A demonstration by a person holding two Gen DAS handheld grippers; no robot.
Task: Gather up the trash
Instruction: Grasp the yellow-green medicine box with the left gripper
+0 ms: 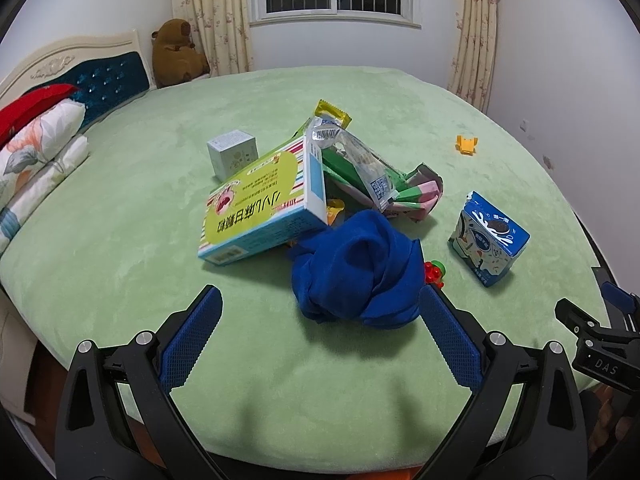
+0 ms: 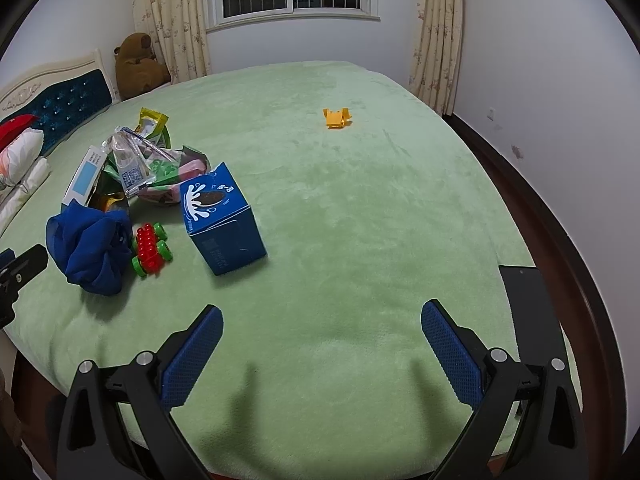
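I hold my left gripper (image 1: pixel 320 312) spread wide, the trash pile (image 1: pixel 360 168) ahead beyond a blue cloth (image 1: pixel 356 276); my right gripper (image 2: pixel 322 320), equally wide, has it far left.

Crumpled blue cloth (image 1: pixel 356 272) lies on green bedspread (image 1: pixel 120 248), nearest camera. Behind-left, large striped cardboard box (image 1: pixel 260 204) leans on pile of plastic wrappers (image 1: pixel 372 168). Small pale cube box (image 1: pixel 232 154) behind that. Red-green toy car (image 2: pixel 152 249) between cloth and blue cookie carton (image 1: pixel 488 238). Small orange toy (image 1: pixel 467 145) far right, well apart.
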